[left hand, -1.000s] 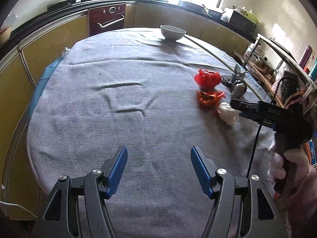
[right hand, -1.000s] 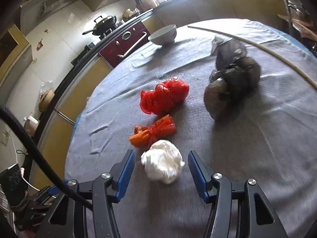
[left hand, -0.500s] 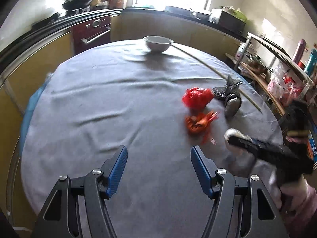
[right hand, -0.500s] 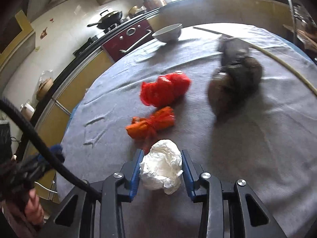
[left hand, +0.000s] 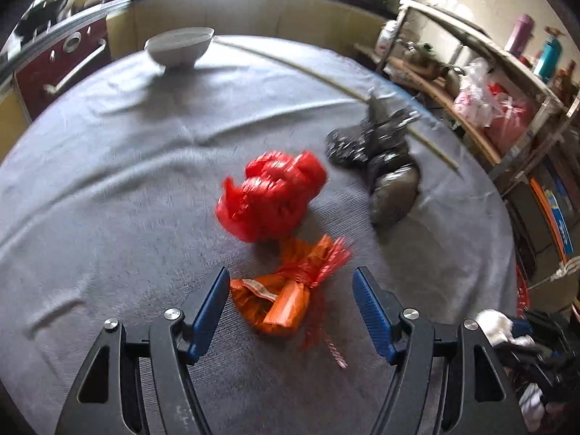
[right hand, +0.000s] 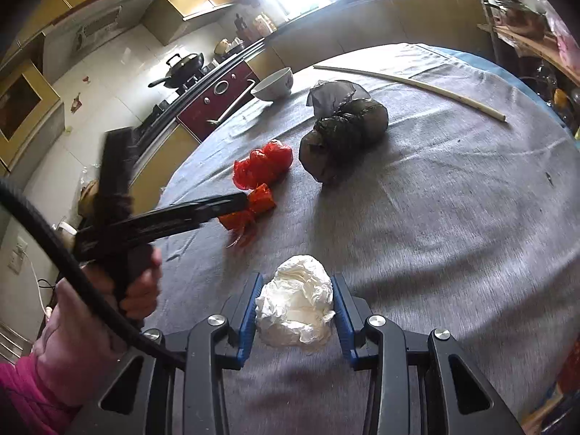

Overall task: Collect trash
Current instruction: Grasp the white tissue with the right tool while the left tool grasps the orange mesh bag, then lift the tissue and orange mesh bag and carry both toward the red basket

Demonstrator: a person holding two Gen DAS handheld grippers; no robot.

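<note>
Your right gripper (right hand: 296,311) is clamped on the white paper wad (right hand: 295,306) above the grey cloth (right hand: 453,224); left gripper (left hand: 291,310), jaws opening, straddles the orange wrapper (left hand: 286,295) untouched: next, I'd judge, close and lift.

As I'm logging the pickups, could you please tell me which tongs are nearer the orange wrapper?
Left. The left tongs, jaws opening, straddle the orange wrapper without gripping it. The right tongs are farther back, shut on the white paper wad.
</note>
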